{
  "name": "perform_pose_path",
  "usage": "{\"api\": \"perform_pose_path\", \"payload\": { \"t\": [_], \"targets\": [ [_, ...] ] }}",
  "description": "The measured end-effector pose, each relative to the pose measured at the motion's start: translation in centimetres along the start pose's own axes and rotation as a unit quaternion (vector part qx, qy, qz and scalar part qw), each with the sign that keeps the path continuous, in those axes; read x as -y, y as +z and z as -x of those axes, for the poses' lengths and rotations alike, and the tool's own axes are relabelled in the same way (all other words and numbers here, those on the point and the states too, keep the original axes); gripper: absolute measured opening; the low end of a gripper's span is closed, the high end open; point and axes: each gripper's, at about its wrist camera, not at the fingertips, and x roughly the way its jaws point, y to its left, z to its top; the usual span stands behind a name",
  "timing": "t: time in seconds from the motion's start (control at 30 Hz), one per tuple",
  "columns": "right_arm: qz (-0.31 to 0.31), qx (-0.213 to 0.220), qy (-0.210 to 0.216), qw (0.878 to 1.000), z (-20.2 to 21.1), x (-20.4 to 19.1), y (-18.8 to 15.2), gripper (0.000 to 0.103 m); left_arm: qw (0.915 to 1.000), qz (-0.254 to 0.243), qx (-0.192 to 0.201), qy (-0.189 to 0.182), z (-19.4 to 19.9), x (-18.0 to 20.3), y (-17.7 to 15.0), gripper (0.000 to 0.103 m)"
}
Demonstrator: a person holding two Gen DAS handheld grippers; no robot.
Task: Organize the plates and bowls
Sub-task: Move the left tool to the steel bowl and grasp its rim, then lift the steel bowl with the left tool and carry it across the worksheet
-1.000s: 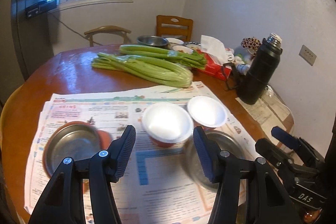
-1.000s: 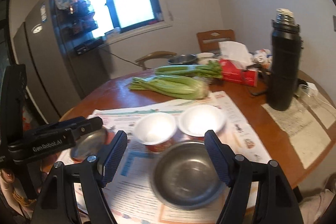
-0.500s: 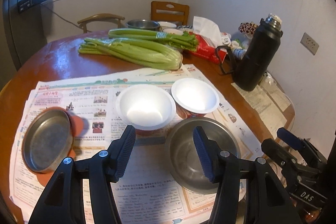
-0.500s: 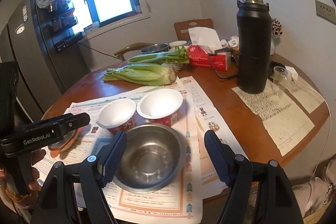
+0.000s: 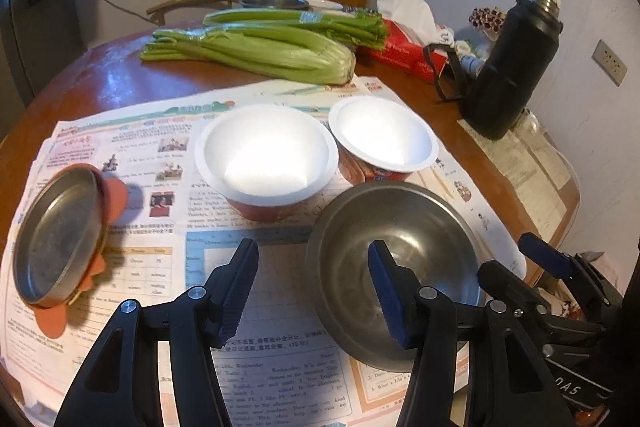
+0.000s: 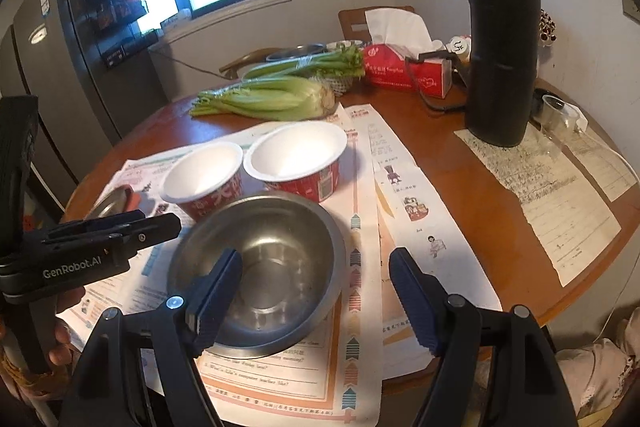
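Observation:
A steel bowl (image 5: 394, 247) (image 6: 264, 259) sits on the newspaper near the table's front edge. Two white-lined red paper bowls (image 5: 266, 157) (image 5: 384, 139) stand side by side just behind it; they also show in the right wrist view (image 6: 204, 177) (image 6: 296, 157). A steel plate (image 5: 54, 231) lies on an orange mat at the left. My left gripper (image 5: 314, 275) is open and empty, just above the steel bowl's left rim. My right gripper (image 6: 316, 279) is open and empty, over the steel bowl's right half.
Celery bunches (image 5: 256, 47) lie behind the bowls. A black thermos (image 6: 500, 43) and a red tissue box (image 6: 404, 67) stand at the back right. Papers (image 6: 556, 183) cover the right table edge. More dishes (image 5: 276, 2) and chairs sit at the far side.
Both grippers have moved in closer and lower over the table. The steel bowl and paper bowls now appear larger and nearer. Both grippers stay open.

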Motion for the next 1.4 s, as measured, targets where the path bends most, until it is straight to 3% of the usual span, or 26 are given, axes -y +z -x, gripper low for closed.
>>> {"api": "perform_pose_path", "payload": {
  "t": [0.33, 0.73, 0.9, 1.4],
  "targets": [
    [0.012, -0.034, 0.006, 0.999, -3.1, -0.2, -1.1, 0.075, 0.9996, 0.0, -0.028, -0.003, -3.0, 0.8, -0.5, 0.059],
    [0.03, -0.045, 0.03, 0.998, -4.5, -1.5, -1.9, 0.075, 0.9992, -0.006, -0.04, -0.005, -5.2, 1.5, -0.4, 0.059],
    [0.04, -0.046, 0.046, 0.997, -4.5, -2.0, -2.0, 0.075, 0.9985, -0.006, -0.05, -0.022, -5.6, 1.9, -0.5, 0.059],
    [0.058, -0.034, 0.052, 0.996, -3.1, -3.3, -1.9, 0.077, 0.999, -0.011, -0.039, -0.019, -3.9, 1.6, -0.7, 0.058]
  ]
}}
